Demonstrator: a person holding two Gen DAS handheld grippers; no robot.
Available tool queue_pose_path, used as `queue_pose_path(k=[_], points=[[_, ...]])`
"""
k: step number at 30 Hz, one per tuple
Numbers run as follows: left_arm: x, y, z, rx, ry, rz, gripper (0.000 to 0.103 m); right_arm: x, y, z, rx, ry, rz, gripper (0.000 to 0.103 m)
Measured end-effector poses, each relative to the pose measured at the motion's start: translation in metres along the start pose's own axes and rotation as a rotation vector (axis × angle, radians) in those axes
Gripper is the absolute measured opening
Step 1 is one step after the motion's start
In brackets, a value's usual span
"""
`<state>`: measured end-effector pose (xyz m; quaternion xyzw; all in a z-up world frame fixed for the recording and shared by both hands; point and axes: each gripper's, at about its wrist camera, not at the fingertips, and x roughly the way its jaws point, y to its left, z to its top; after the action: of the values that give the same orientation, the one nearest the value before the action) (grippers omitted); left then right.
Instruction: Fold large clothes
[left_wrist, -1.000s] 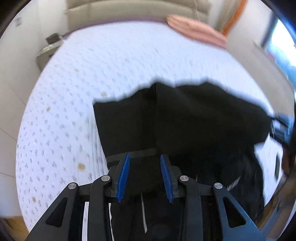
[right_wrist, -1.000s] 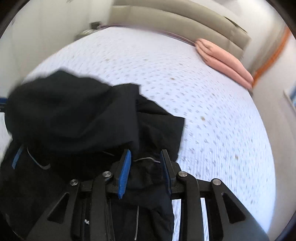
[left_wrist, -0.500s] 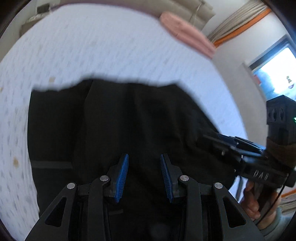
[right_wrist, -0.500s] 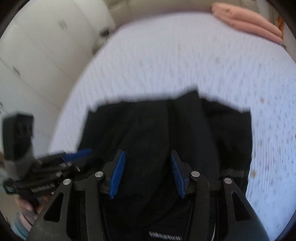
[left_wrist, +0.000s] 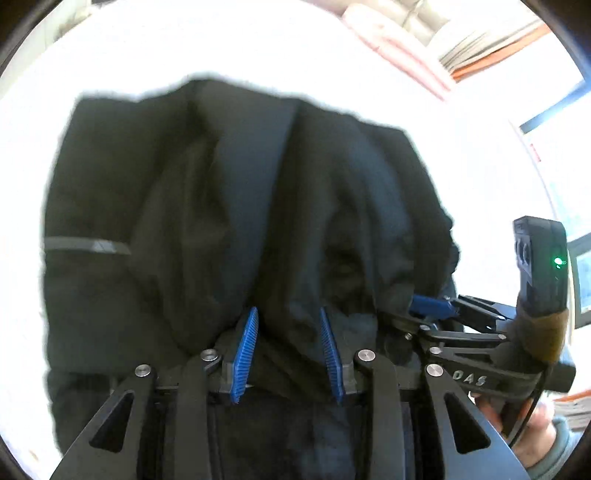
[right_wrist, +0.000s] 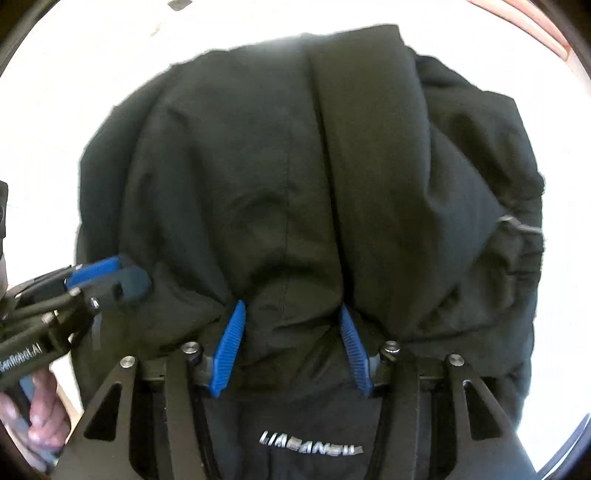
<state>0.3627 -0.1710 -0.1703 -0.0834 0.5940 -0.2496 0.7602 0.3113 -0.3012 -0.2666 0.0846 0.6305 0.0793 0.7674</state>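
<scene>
The black jacket (right_wrist: 295, 177) lies in a bunched heap on the white bed (left_wrist: 258, 40). Nearest, the left tool (left_wrist: 288, 354) pinches a fold of the jacket between its blue pads. The right tool (right_wrist: 291, 350) has jacket cloth between its pads too, but I cannot tell if it grips. Beyond the jacket lies a pink pillow (left_wrist: 391, 48).

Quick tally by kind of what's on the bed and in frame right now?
Black garment: 1
Pink folded cloth: 1
White bed: 1
Handheld tongs: 2, left tongs and right tongs
Total: 5
</scene>
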Motion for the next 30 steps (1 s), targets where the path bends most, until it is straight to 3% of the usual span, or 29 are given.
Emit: queue_pose_path(k=[3, 7, 10, 12, 17, 24, 30], points=[[-0.032, -0.017, 0.014, 0.024, -0.081, 0.033, 0.04, -0.047, 0.001, 0.011, -0.017, -0.116, 0.03, 0.057], [-0.016, -0.01, 0.031, -0.04, -0.085, 0.081, 0.041, -0.063, -0.002, 0.043, -0.01, -0.214, -0.008, 0.057], [0.021, -0.001, 0.032, -0.104, -0.018, 0.135, 0.041, -0.018, -0.014, 0.059, 0.025, -0.128, -0.102, 0.053], [0.035, -0.004, 0.026, -0.095, -0.007, 0.166, 0.041, 0.018, -0.025, 0.066, 0.025, -0.051, -0.119, 0.053], [0.028, -0.039, 0.021, -0.035, -0.006, 0.306, 0.041, 0.031, -0.028, 0.059, 0.014, -0.085, -0.105, 0.053], [-0.035, -0.051, -0.016, -0.167, 0.02, 0.539, 0.041, -0.012, -0.048, 0.022, 0.053, -0.129, 0.063, 0.055], [-0.076, -0.025, -0.064, -0.304, 0.051, 0.643, 0.041, -0.031, -0.037, -0.026, -0.01, -0.086, 0.07, 0.056]])
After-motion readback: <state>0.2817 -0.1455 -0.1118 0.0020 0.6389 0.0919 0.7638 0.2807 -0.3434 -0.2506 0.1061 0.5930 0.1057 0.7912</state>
